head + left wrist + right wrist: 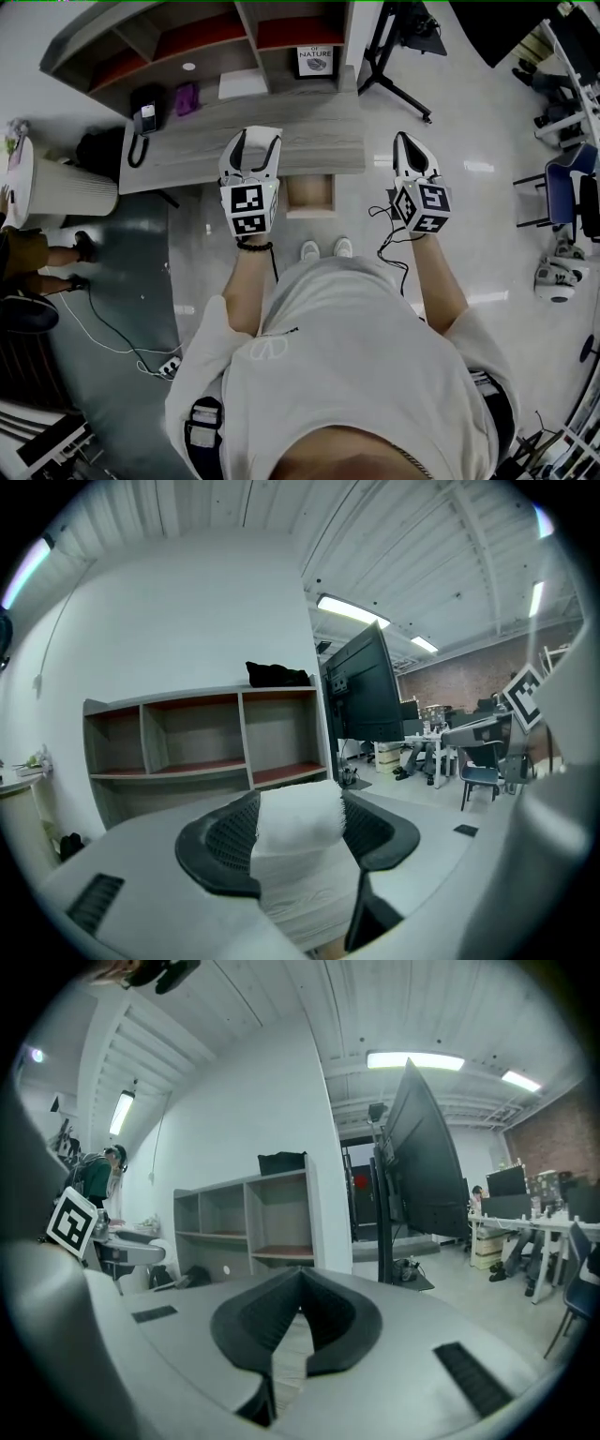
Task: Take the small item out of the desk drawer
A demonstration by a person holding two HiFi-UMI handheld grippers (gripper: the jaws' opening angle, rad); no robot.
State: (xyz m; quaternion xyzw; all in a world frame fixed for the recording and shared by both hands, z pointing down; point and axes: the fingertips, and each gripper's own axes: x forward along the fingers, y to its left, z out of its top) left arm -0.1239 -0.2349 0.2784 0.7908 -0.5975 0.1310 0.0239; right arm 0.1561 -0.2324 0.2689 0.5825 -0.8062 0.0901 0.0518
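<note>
My left gripper (259,139) is held up over the grey desk (319,141), its black jaws closed on a small white item (296,841) that fills the gap between them. In the left gripper view (300,810) the item's top stands out past the pads. The wooden drawer (310,194) hangs open under the desk's front edge, just right of that gripper; I cannot see anything in it. My right gripper (404,142) floats right of the desk with nothing in it. Its tips meet in the right gripper view (300,1277).
On the desk's left part sit a black phone (145,117), a purple object (186,98) and a white sheet (242,84). An open shelf unit (216,42) stands behind it. A monitor stand (394,56) and chairs (572,192) are on the right, a round white table (52,186) on the left.
</note>
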